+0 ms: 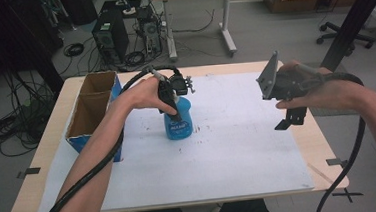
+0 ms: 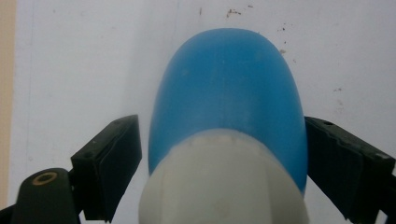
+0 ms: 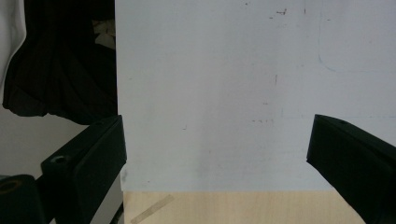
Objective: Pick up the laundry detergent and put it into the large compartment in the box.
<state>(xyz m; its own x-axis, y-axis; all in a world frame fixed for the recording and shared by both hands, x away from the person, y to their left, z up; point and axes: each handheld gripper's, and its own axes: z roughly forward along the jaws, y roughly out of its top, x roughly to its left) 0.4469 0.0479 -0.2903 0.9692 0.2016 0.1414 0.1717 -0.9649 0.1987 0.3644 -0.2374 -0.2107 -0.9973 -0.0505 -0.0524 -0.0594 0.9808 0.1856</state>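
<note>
White paper covers the pale wooden table (image 1: pixel 324 141), with a blue cardboard box (image 1: pixel 92 110) off to the outer side of my left claw (image 1: pixel 177 118). That claw hangs straight down over the upright blue plastic bottle with the white cap (image 1: pixel 179 121). Along its jaws, the bottle (image 2: pixel 229 102) sits between both pads (image 2: pixel 116 163), the far one touching, the near one just shy, so I judge the grasp nearly made but the lift undone. My right claw (image 3: pixel 217 158) hangs wide apart, empty, over bare paper, well apart.
</note>
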